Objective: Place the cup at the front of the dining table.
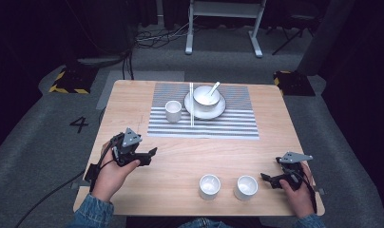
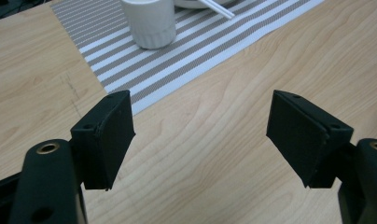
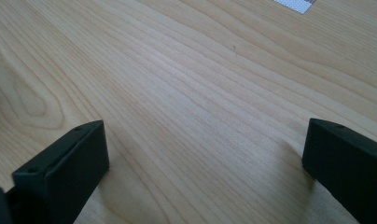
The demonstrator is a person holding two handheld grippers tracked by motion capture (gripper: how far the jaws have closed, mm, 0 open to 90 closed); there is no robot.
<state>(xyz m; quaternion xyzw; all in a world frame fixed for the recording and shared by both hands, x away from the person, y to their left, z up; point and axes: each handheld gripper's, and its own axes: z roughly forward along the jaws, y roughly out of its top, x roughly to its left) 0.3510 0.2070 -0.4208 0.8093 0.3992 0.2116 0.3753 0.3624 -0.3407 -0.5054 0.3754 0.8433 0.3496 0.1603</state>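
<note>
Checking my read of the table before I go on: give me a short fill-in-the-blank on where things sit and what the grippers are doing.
1. The chopsticks rest across the left rim of the ____, which carries the bowl.
2. The spoon stands in the ____.
3. The number of white cups off the striped placemat, near the table's front edge, is ____.
4. The left gripper holds ____.

Missing words: plate; bowl; two; nothing

Striped placemat (image 1: pixel 203 124), plate (image 1: pixel 205 111) with bowl (image 1: pixel 206 95) and spoon (image 1: pixel 213 88), chopsticks (image 1: pixel 191 104), wooden table (image 1: pixel 180 156).

Light wooden table (image 1: pixel 275 142), striped placemat (image 1: pixel 228 124) at its far middle, two white cups (image 1: pixel 209 186) near the front edge, possibly empty.
</note>
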